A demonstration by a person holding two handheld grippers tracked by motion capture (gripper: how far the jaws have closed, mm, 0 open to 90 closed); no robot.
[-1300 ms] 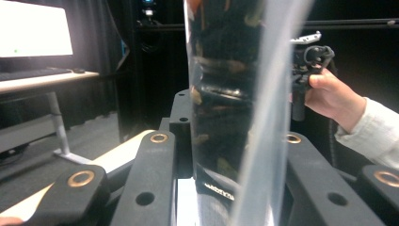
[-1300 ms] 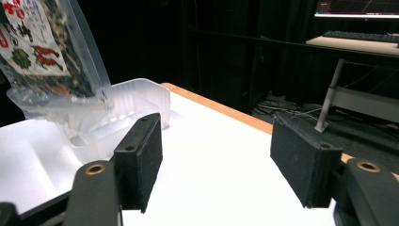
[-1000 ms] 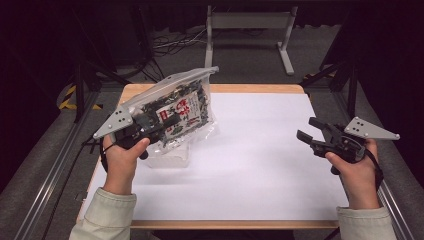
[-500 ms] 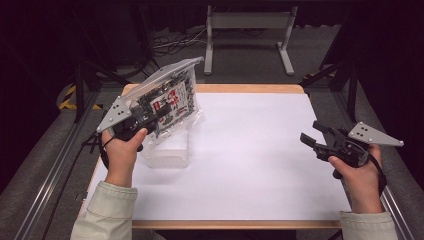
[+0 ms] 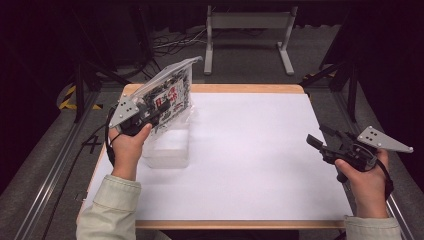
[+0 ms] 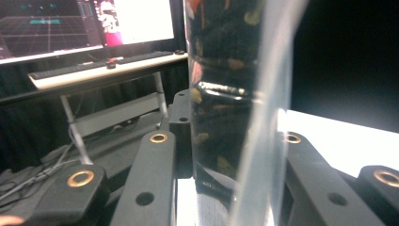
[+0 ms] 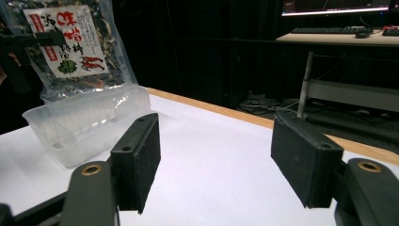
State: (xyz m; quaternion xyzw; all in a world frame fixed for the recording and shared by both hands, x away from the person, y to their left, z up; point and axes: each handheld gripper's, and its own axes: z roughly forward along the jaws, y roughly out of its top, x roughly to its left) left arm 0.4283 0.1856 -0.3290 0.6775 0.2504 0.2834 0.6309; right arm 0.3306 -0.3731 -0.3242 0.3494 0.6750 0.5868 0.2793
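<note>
Left hand-held gripper (image 5: 159, 111) pinches a snack bag (image 5: 170, 95) above a clear tub (image 5: 167, 147); right hand-held gripper (image 5: 320, 140) spread.

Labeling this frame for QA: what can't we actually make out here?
- Bag print: too small in the high view, partly cut by the top edge in the right gripper view.
- Bag in the left gripper view: too close, blurred and glary.
- Whether the bag's bottom touches the tub: cannot tell.
- Tub's near left corner in the high view: hidden by the left hand.
- Monitor content: too small.
</note>
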